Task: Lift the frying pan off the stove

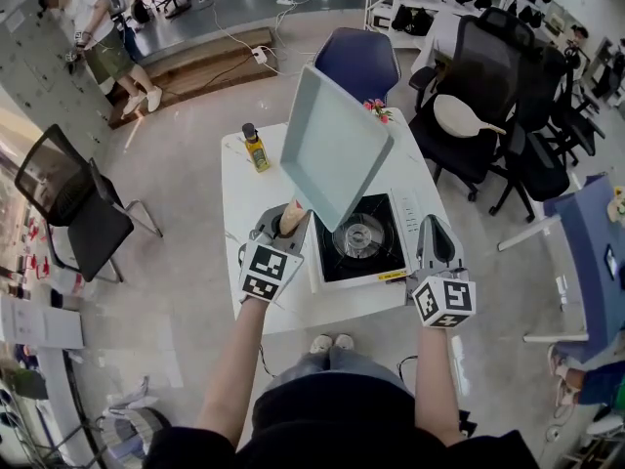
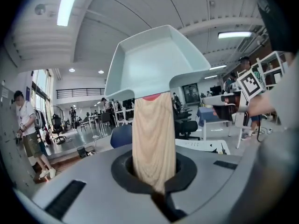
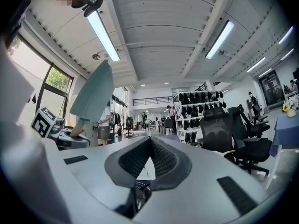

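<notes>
A square pale-teal frying pan (image 1: 337,154) hangs tilted in the air above the black tabletop stove (image 1: 337,257), clear of its burner (image 1: 359,236). My left gripper (image 1: 283,228) is shut on the pan's light wooden handle (image 1: 290,220), left of the stove. In the left gripper view the handle (image 2: 153,139) rises from between the jaws to the pan (image 2: 154,64) overhead. My right gripper (image 1: 437,247) is at the stove's right edge, shut with nothing in it. The right gripper view shows its jaws (image 3: 149,157) closed, and the pan (image 3: 93,97) edge-on at the left.
The stove stands on a white table (image 1: 244,193) with a yellow oil bottle (image 1: 256,149) and pink flowers (image 1: 378,110) at the back. A blue chair (image 1: 358,62) is behind the table, black office chairs (image 1: 479,96) to the right, and a black chair (image 1: 73,208) to the left.
</notes>
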